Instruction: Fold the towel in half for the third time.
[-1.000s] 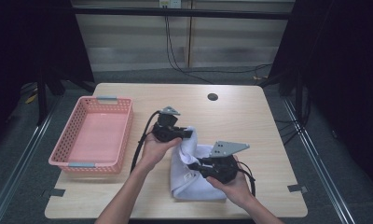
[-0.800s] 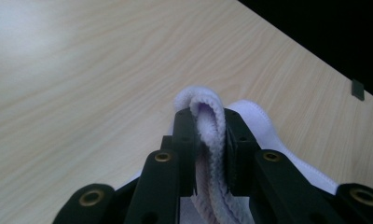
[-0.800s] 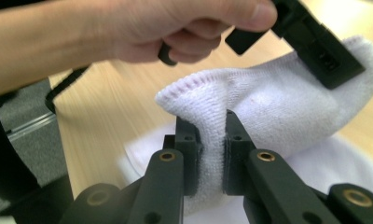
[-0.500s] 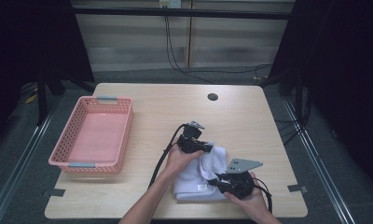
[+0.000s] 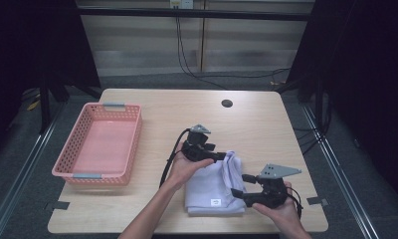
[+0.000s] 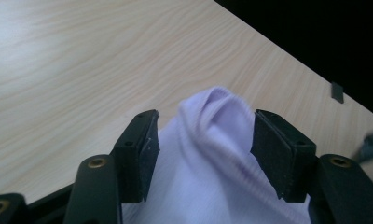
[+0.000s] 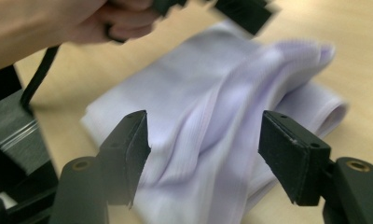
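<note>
lying folded, the white cloth (image 6: 208, 158) sits between both grippers' spread fingers (image 7: 128, 154).

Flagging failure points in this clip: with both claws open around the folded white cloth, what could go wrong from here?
The left claw stands open around a raised ridge of the white cloth; closing there may pinch only the top layer and undo the fold. The right claw also stands open over a loose wrinkle, so a lift could be uneven. The pink basket sits well aside, so a loosely gripped cloth might sag on the way.

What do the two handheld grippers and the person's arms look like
Both the left gripper and right gripper are black, each with two flat-padded jaws, a grey three-cornered plate on top and a trailing black cable. The forearms are bare; no sleeves show.
</note>
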A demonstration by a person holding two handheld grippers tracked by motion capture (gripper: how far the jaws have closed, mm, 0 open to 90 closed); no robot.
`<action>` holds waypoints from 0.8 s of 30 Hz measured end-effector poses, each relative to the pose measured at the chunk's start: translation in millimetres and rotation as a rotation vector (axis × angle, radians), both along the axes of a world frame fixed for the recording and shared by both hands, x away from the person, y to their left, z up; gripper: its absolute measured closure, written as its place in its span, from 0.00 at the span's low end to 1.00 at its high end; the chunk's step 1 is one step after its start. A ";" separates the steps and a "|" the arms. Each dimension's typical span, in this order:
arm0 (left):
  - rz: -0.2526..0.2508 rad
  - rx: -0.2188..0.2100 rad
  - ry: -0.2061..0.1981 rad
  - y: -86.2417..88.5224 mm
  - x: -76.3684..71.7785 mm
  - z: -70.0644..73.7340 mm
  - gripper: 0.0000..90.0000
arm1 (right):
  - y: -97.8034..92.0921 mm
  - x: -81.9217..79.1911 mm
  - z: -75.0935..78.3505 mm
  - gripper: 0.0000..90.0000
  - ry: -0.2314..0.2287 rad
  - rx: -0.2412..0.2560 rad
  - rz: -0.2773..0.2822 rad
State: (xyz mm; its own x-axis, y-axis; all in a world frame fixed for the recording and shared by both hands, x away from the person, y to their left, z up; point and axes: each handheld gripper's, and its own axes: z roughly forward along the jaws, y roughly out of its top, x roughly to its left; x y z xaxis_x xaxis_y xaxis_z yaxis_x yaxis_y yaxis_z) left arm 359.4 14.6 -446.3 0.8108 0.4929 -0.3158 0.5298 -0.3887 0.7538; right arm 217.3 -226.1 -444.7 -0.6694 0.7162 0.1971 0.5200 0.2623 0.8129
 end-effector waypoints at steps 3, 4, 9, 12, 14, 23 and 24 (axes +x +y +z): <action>0.017 -0.002 -0.006 12.4 -4.1 -0.7 0.45 | 0.3 9.4 3.1 0.35 -0.004 -0.001 -0.014; 0.020 0.002 -0.006 19.1 -6.7 -1.2 0.46 | 1.2 15.3 4.4 0.33 -0.009 -0.013 -0.025; -0.016 0.023 -0.006 48.9 -29.5 -5.1 0.61 | 6.8 53.8 7.3 0.29 -0.028 -0.056 -0.093; -0.058 0.059 0.005 58.0 -49.0 -9.4 0.57 | 9.6 79.3 1.1 0.29 -0.003 -0.090 -0.107; -0.087 0.076 -0.001 60.9 -64.1 -14.4 0.53 | 15.4 97.1 -11.6 0.29 0.013 -0.139 -0.119; -0.042 0.100 0.023 87.4 -87.8 -21.7 0.40 | 1.1 105.2 -31.5 0.36 0.088 -0.212 -0.177; -0.028 0.100 0.021 91.0 -89.9 -21.8 0.39 | -4.5 104.1 -32.7 0.36 0.102 -0.220 -0.174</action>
